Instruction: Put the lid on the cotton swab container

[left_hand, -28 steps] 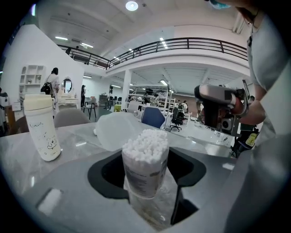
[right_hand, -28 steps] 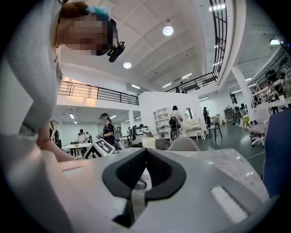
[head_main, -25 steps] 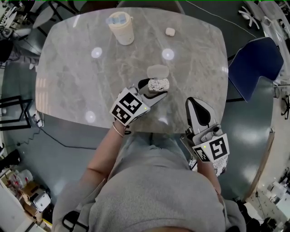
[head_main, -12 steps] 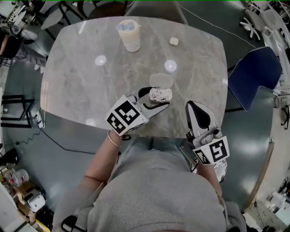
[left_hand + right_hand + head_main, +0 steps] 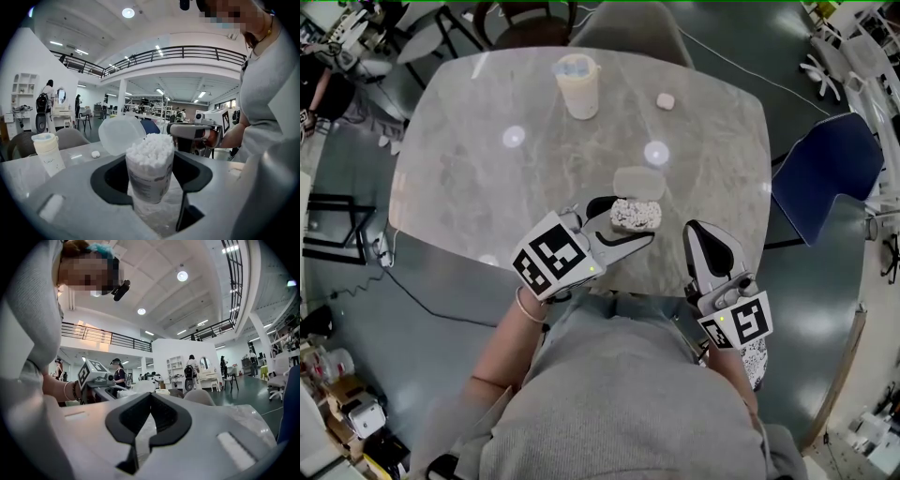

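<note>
The cotton swab container (image 5: 635, 215), a clear tub packed with white swabs, stands on the marble table (image 5: 469, 187) near its front edge. My left gripper (image 5: 630, 221) is shut on it, one jaw on each side. In the left gripper view the container (image 5: 149, 168) fills the gap between the jaws. Its translucent lid (image 5: 637, 181) lies just behind it on the table, and that lid (image 5: 121, 135) shows past the swabs. My right gripper (image 5: 698, 231) hovers at the front edge to the container's right, shut and holding nothing (image 5: 150, 395).
A lidded paper cup (image 5: 579, 86) stands at the table's far side, with a small white object (image 5: 666, 100) to its right. A blue chair (image 5: 825, 178) sits off the table's right edge. The person's torso is close against the front edge.
The head camera has tilted, so the table and both grippers sit lower in the frame. The left gripper still holds the container beside the lid, and the right stays shut.
</note>
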Demonstrator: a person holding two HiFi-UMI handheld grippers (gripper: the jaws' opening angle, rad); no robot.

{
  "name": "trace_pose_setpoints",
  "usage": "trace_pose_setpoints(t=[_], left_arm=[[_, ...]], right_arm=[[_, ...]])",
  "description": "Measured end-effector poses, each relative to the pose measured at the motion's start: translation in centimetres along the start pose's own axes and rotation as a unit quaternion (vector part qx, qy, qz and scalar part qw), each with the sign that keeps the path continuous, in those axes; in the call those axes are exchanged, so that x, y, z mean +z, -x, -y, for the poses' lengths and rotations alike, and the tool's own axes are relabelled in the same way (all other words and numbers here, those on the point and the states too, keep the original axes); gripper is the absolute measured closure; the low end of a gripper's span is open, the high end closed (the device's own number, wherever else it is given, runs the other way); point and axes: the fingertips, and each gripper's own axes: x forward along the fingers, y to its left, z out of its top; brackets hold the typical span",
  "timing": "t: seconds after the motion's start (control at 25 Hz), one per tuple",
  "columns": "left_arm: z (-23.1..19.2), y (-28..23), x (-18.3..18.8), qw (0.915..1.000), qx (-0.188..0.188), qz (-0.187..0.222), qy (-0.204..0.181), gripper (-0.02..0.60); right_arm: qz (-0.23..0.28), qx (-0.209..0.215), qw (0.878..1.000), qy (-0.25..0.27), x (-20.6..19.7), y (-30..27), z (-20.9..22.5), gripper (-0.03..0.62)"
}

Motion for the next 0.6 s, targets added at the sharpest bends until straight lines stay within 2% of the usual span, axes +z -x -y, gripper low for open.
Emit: trace_pose_setpoints(t=[0.4, 0.6], left_arm=[[2.2, 1.4, 2.0, 0.9997, -0.021, 0.010, -0.006, 0.314], [2.9, 2.1, 2.8, 0.9994, -0.030, 0.018, -0.010, 0.314]], right_arm=[[0.006, 0.008, 1.000, 0.010, 0.9, 0.1, -0.4, 0.594], [0.025, 0.027, 0.999, 0.009, 2.6, 0.2, -0.4, 0.594]])
